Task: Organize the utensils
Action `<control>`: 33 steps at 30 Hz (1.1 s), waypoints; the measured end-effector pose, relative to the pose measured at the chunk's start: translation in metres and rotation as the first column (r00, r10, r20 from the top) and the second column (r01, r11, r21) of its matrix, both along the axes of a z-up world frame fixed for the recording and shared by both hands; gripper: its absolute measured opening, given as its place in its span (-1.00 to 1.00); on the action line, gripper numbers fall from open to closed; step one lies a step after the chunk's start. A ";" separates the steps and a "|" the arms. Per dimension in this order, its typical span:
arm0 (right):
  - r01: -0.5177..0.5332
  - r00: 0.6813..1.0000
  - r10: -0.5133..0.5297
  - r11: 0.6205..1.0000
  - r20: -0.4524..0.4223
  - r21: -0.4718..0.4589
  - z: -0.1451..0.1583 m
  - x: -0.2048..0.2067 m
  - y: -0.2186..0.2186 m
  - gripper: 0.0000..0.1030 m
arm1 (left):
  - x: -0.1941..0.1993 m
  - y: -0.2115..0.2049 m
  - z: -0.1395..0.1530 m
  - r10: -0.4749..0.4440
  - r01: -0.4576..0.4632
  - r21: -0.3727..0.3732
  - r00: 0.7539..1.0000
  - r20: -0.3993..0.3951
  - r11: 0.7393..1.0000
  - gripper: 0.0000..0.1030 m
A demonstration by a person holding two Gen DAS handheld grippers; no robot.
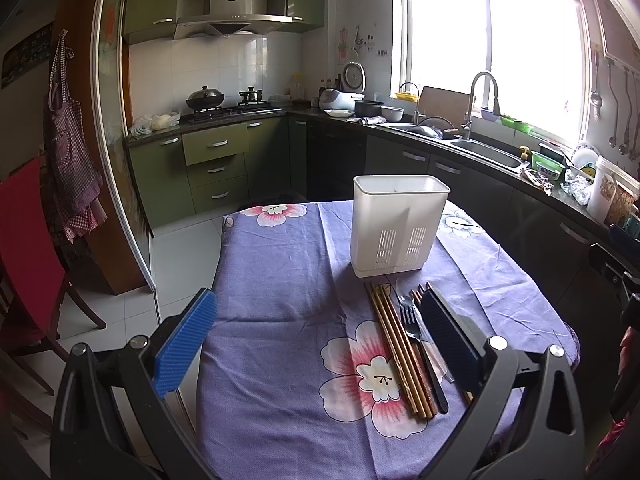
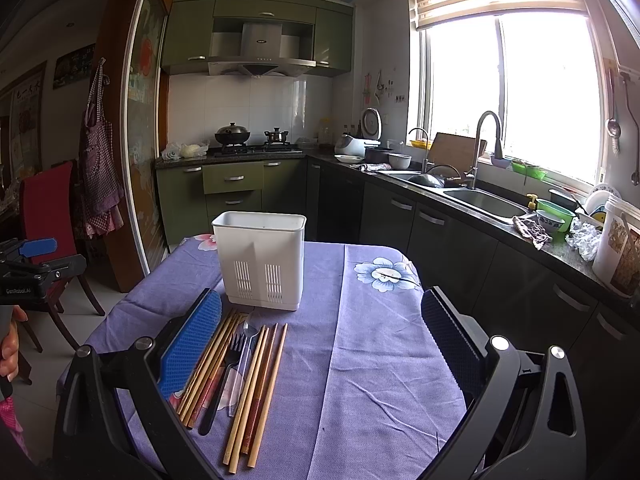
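We log a white plastic utensil holder (image 1: 400, 226) standing upright on a table covered by a purple floral tablecloth (image 1: 280, 280); we take this holder as our landmark. Its near wall carries two slotted vent panels, and its top is open; whether it is divided into compartments inside we cannot tell.

Just in front of the holder, on the cloth, lies the utensil group:
- bamboo chopsticks (image 2: 256, 392), several, lying roughly parallel with their far ends pointing toward the holder's base;
- a black-handled fork (image 2: 236, 346) among the chopsticks, tines toward the holder;
- a clear plastic spoon (image 2: 250, 330) beside the fork, bowl nearest the holder.

The pieces touch or overlap one another; none of them is in the holder.

Our left gripper (image 1: 320, 340) hangs above the cloth in front of the holder and to its left, its blue-padded fingers (image 1: 186, 344) spread wide and holding nothing; its right finger stands beside the utensil group. Our right gripper (image 2: 320, 344) hangs in front of the holder and to its right, likewise spread wide and empty, with its left pad next to the chopsticks. In the right wrist view a hand (image 2: 9, 354) grips the handle of the left gripper.

Behind the holder: green kitchen cabinets (image 1: 216, 160), a gas stove with a wok (image 1: 205, 98), a range hood (image 1: 232, 16), and a steel sink (image 1: 490, 156) under a bright window. A red chair (image 1: 28, 248) stands to the holder's far left.
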State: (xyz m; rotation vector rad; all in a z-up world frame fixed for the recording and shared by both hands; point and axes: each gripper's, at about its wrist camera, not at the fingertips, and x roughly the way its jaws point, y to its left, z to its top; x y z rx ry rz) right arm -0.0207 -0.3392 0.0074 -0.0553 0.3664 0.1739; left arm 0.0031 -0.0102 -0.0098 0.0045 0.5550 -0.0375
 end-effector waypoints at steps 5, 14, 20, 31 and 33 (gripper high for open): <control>0.001 1.000 -0.001 1.000 -0.001 0.001 0.000 0.000 0.000 0.92 | 0.000 0.000 -0.001 -0.002 0.002 0.000 1.000 -0.003 1.000 0.89; 0.002 1.000 -0.002 1.000 -0.008 0.001 -0.019 0.010 0.003 0.92 | 0.000 0.000 -0.001 -0.002 0.002 0.001 1.000 -0.005 1.000 0.89; 0.004 1.000 -0.004 1.000 -0.008 -0.001 -0.020 0.011 0.004 0.92 | -0.001 0.000 -0.002 -0.002 0.002 0.001 1.000 -0.006 1.000 0.89; 0.004 1.000 -0.004 1.000 -0.012 -0.001 -0.019 0.011 0.004 0.92 | 0.000 0.000 -0.002 -0.002 0.002 0.002 1.000 -0.009 1.000 0.89; 0.003 1.000 -0.003 1.000 -0.011 -0.001 -0.019 0.011 0.004 0.92 | -0.001 0.000 -0.003 -0.004 0.004 0.003 1.000 -0.010 1.000 0.89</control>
